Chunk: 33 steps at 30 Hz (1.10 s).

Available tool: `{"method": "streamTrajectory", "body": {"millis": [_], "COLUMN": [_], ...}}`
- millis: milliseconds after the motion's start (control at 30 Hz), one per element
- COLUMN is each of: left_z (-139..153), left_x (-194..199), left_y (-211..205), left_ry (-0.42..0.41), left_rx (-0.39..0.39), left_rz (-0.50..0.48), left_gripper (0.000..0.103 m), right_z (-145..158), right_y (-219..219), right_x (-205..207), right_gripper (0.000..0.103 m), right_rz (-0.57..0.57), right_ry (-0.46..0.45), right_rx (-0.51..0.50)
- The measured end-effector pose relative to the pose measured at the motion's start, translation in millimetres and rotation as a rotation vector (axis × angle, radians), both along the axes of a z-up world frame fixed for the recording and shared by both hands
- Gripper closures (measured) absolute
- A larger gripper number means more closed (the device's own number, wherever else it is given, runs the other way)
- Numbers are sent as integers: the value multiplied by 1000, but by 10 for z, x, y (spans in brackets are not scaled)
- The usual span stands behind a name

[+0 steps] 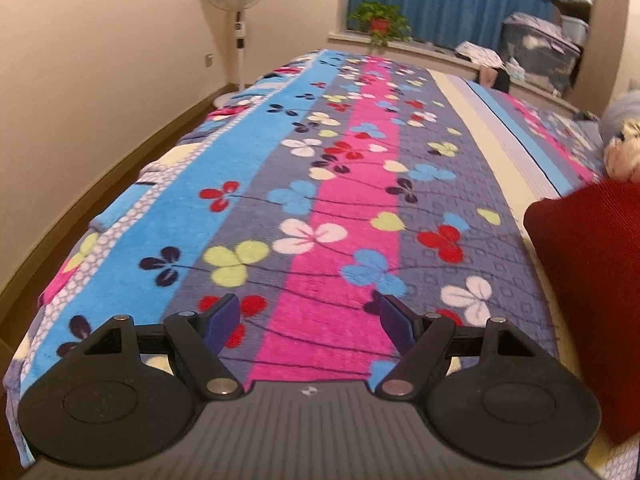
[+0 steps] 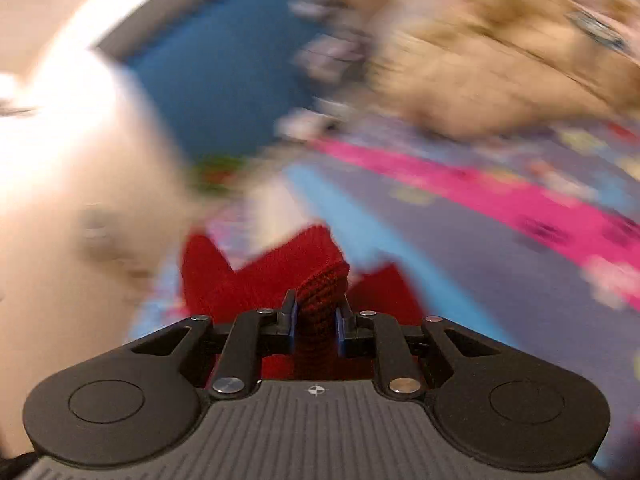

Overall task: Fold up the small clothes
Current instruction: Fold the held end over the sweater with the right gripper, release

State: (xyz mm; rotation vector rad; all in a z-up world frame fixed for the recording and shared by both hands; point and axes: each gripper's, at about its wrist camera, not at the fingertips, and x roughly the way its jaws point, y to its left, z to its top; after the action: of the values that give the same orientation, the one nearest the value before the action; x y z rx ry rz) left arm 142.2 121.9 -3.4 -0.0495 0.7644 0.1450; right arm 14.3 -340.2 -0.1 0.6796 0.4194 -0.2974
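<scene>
A red knit garment (image 1: 588, 280) lies at the right edge of the left wrist view on the flowered bedspread (image 1: 312, 184). My left gripper (image 1: 310, 322) is open and empty, just above the bedspread, to the left of the garment. My right gripper (image 2: 316, 320) is shut on a thick fold of the red knit garment (image 2: 304, 276), which hangs forward from the jaws. The right wrist view is heavily blurred by motion.
A standing fan (image 1: 236, 12) is by the wall at the bed's far left. A potted plant (image 1: 380, 20) sits on the windowsill by blue curtains (image 1: 452, 0). A fluffy tan pile (image 2: 500, 48) lies on the bed beyond the right gripper.
</scene>
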Motion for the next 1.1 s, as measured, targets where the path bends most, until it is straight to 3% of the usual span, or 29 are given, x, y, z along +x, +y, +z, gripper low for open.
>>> {"method": "streamTrajectory", "body": {"millis": [67, 100, 200, 267, 333, 400, 467, 533, 600, 733, 800, 867, 900, 967, 1000, 1033, 1100], "left_z": [-33, -52, -90, -102, -104, -105, -101, -97, -94, -73, -68, -68, -70, -83, -88, -89, -65], "left_x": [20, 30, 42, 41, 26, 7, -19, -60, -112, -231, -293, -343, -365, -414, -442, -474, -529], "left_y": [-79, -121, -203, -265, -309, -337, -356, -387, -430, -534, -598, -669, -708, -833, -923, -1019, -1233], "left_ry": [5, 10, 20, 20, 15, 11, 4, -7, -22, -66, -89, -106, -110, -105, -100, -97, -97], "left_rx": [21, 30, 37, 47, 58, 63, 66, 79, 102, 154, 178, 190, 187, 186, 192, 192, 160], "left_rz": [-19, -26, -42, -57, -73, -87, -103, -124, -147, -204, -245, -277, -287, -305, -314, -325, -353], "left_gripper": [22, 22, 22, 22, 22, 22, 22, 22, 22, 22, 22, 22, 22, 22, 22, 22, 22], "right_z": [-376, -508, -611, -479, -312, -135, 42, 149, 113, -241, -426, -536, -547, -500, -461, -397, -285], "right_y": [-327, -428, -564, -527, -548, -590, -657, -714, -743, -743, -730, -672, -622, -436, -383, -366, -448], "right_x": [-57, -96, -169, -172, -192, -175, -19, 254, 538, 918, 1010, 1040, 1039, 986, 953, 917, 849], "right_gripper": [86, 85, 79, 70, 54, 53, 51, 34, 23, 24, 24, 24, 27, 43, 70, 82, 83], "right_rz": [-97, -129, -88, -48, -56, -57, 12, 156, 312, 412, 418, 435, 437, 435, 446, 454, 441], "right_ry": [177, 223, 197, 173, 171, 122, 96, 94, 132, 273, 324, 320, 312, 311, 296, 267, 203], "right_rx": [108, 155, 224, 155, 93, 68, 45, 1, -32, -69, -31, 62, 60, -39, -77, -96, -57]}}
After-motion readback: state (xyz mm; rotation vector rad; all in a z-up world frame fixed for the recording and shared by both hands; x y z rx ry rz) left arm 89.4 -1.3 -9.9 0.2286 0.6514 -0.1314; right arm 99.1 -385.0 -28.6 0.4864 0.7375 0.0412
